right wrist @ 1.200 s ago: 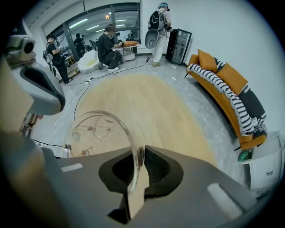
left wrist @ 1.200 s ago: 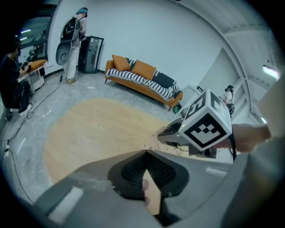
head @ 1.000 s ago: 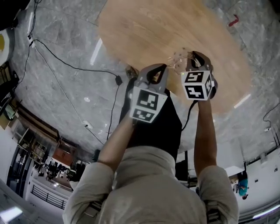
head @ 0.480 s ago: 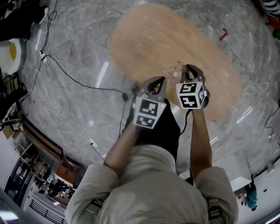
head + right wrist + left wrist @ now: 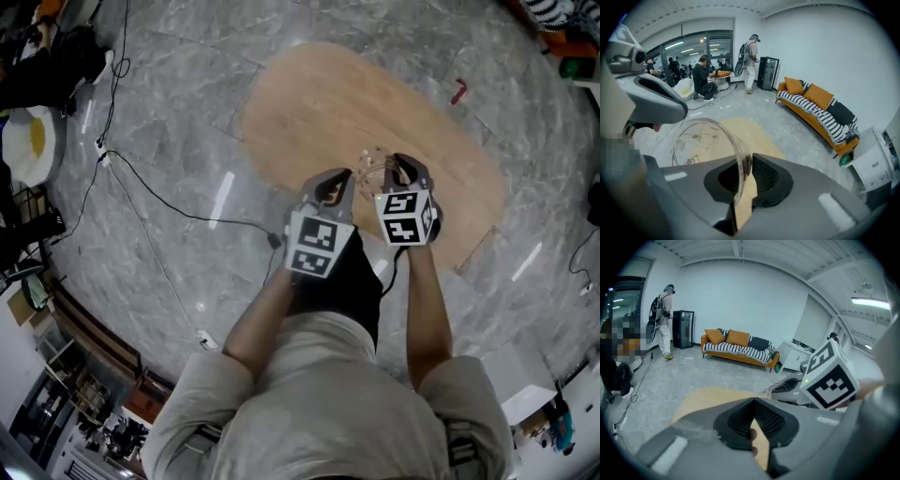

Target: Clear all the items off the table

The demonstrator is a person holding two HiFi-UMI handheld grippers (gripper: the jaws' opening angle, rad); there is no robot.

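Right gripper view: a clear glass [image 5: 710, 140] with a faint printed pattern is gripped by its wall, the rim curving up and left from the jaws; the right gripper [image 5: 746, 161] is closed on that thin wall, one jaw inside the glass and one outside; behind the glass a wooden table [image 5: 740, 129] is seen. In the head view the glass [image 5: 377, 164] is held over the near part of the oval table [image 5: 319, 103], at the tips of the right gripper [image 5: 398, 169]; the left gripper [image 5: 333, 178] is held just beside it, to its left. In the left gripper view the jaws of the left gripper [image 5: 752, 401] are brought together at their tips with nothing between them. A grey marble floor [image 5: 169, 112] is crossed by a black cable [image 5: 159, 202]; an orange sofa [image 5: 738, 350] with a striped cover is set against the far wall.
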